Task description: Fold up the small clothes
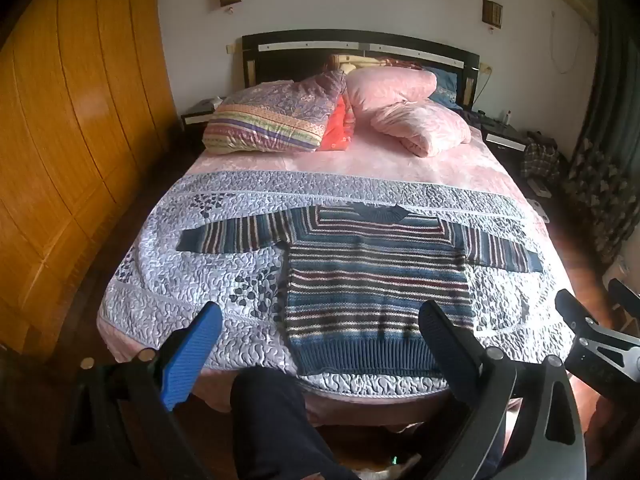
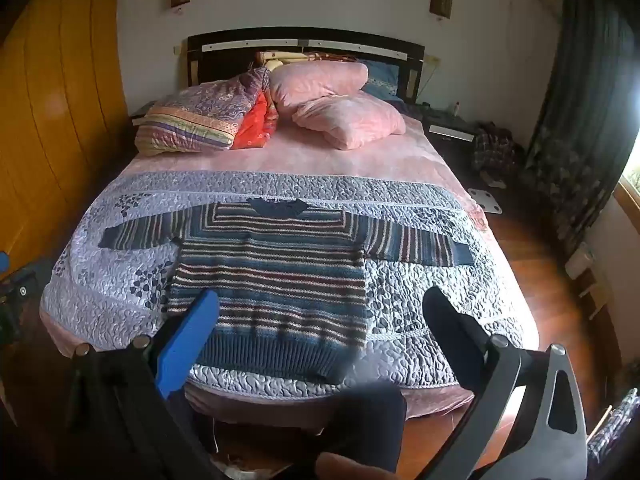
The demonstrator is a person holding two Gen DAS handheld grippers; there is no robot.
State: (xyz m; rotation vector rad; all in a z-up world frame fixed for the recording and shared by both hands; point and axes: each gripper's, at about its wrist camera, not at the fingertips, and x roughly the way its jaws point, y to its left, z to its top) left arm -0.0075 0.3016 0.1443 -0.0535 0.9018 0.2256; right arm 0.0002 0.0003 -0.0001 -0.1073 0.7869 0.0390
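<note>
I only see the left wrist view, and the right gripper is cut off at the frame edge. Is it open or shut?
Observer: The right gripper is open, fingers wide apart, holding nothing.
Operator: What does its camera see between the fingers?
Observer: The lower right part of the sweater, lying flat with its hem near the foot of the bed.
Operator: Where does the glare on that side come from?
Observer: From a bright window at the far right, beside the dark curtain.
</note>
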